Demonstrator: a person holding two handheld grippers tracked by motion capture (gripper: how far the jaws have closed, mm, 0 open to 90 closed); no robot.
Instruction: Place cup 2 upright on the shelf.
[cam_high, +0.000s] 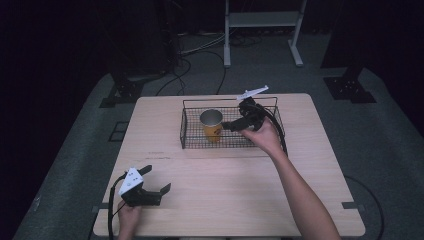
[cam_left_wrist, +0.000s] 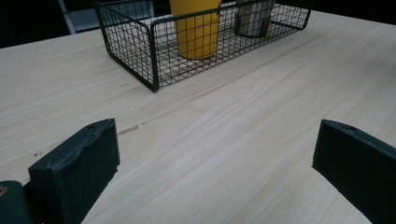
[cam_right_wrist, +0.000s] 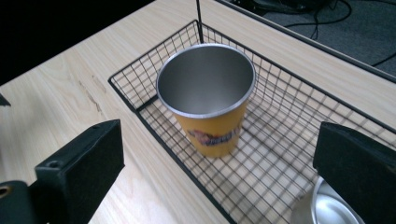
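Yellow cup (cam_right_wrist: 208, 105) with a steel rim stands upright in the left half of the wire basket (cam_right_wrist: 299, 100), its mouth open and empty. Just right of it in the basket sits a second steel cup (cam_right_wrist: 329, 210). The right gripper (cam_high: 231, 125) hovers beside the yellow cup, jaws apart. The left gripper (cam_high: 161, 183) rests low at the tabletop's (cam_high: 235, 190) near-left corner, jaws spread wide.

We see a yellow steel cup (cam_right_wrist: 208, 105) with matt brushed inside, a black wire basket (cam_right_wrist: 140, 100), pale wood-grain table (cam_left_wrist: 233, 130).
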